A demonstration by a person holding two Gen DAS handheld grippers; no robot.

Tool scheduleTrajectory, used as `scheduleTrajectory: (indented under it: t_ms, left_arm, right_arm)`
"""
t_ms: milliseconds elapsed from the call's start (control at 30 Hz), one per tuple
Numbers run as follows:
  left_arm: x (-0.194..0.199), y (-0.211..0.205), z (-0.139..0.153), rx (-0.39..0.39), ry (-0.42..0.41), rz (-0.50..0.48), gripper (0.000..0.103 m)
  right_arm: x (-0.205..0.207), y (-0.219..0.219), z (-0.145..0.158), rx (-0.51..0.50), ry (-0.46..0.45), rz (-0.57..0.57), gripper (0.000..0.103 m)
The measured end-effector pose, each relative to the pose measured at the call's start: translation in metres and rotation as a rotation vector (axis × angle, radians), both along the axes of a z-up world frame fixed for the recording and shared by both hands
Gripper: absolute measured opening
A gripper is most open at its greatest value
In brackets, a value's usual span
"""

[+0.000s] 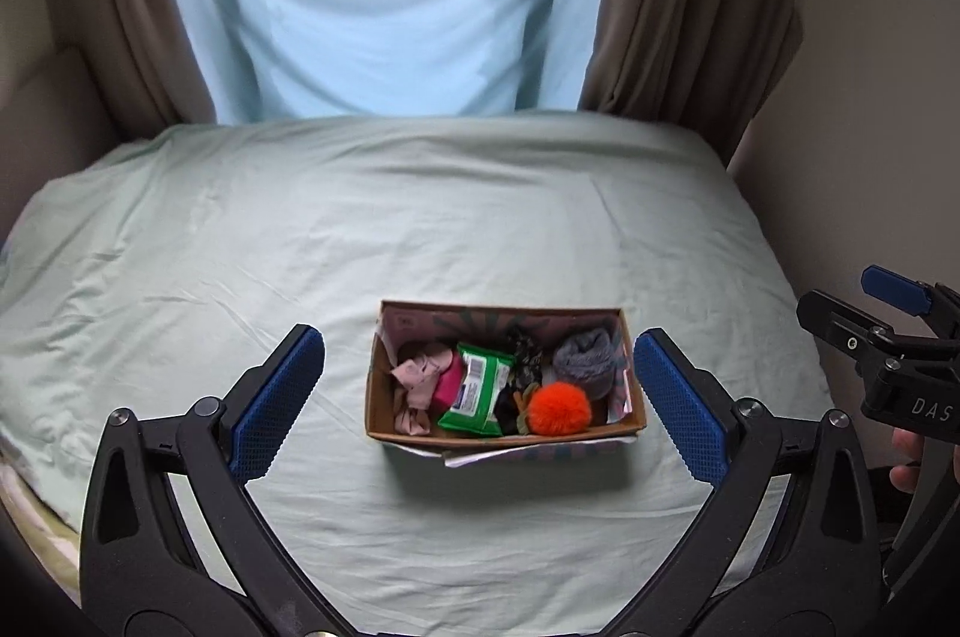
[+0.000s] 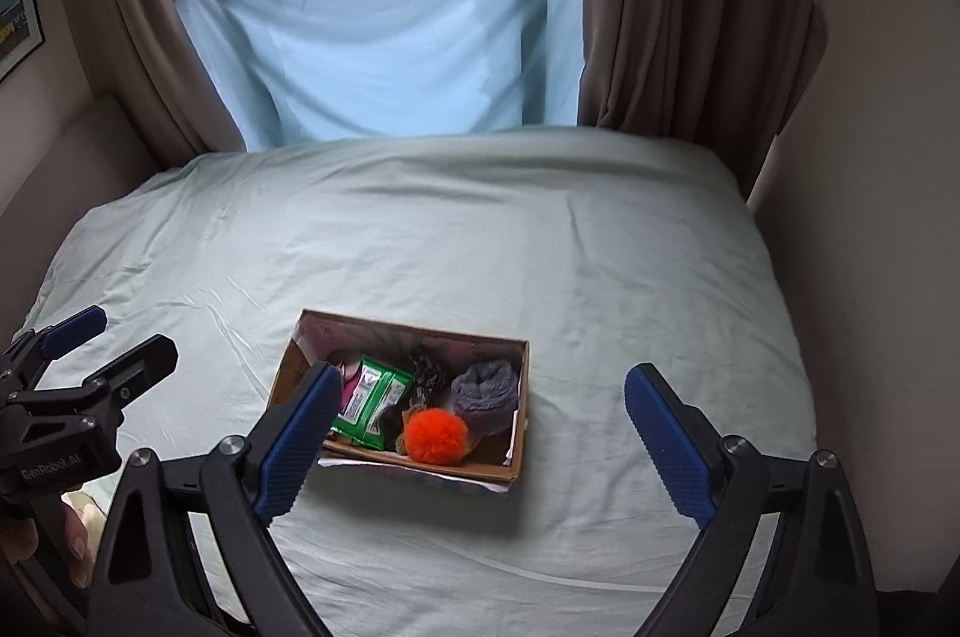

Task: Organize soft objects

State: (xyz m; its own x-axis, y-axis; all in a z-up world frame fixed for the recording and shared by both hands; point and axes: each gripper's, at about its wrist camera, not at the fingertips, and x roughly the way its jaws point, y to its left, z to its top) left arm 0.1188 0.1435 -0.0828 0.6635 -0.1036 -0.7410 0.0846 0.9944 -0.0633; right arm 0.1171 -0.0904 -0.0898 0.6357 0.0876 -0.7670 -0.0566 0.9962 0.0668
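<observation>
On the bed [image 1: 480, 229], the cardboard box [image 1: 384, 415] already holds the soft objects, including the orange pompom [image 1: 561, 407] and grey socks [image 1: 585, 358]. The left gripper [image 1: 480, 403] and right gripper [image 2: 480, 433] hover above, jaws wide and empty, suggesting sorting is finished.

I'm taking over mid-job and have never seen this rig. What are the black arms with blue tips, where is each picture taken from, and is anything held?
They are two hand-held grippers with blue pads, no robot arm. One picture looks along the left gripper, the other along the right gripper. Both are open and hold nothing. On the bed stands a cardboard box holding an orange pompom, a green packet, grey fluffy fabric and pink cloth.
</observation>
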Motion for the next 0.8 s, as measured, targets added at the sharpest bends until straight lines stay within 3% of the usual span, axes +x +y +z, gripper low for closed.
scheduleTrajectory:
  t_ms: [200,367,533,800]
  left_arm:
    - [-0.037,-0.01,0.06,-0.02,-0.14,0.007,0.103]
    - [-0.064,-0.018,0.089,-0.009,-0.247,0.009,0.103]
    - [-0.078,-0.021,0.104,-0.014,-0.312,0.011,0.103]
    - [-0.081,-0.029,0.111,-0.002,-0.336,-0.004,0.103]
  right_arm:
    - [-0.04,-0.015,0.06,-0.02,-0.133,-0.044,0.094]
    - [-0.066,-0.021,0.092,-0.028,-0.234,-0.077,0.094]
    - [-0.082,-0.023,0.103,-0.033,-0.304,-0.098,0.094]
    - [-0.087,-0.031,0.106,-0.029,-0.321,-0.127,0.094]
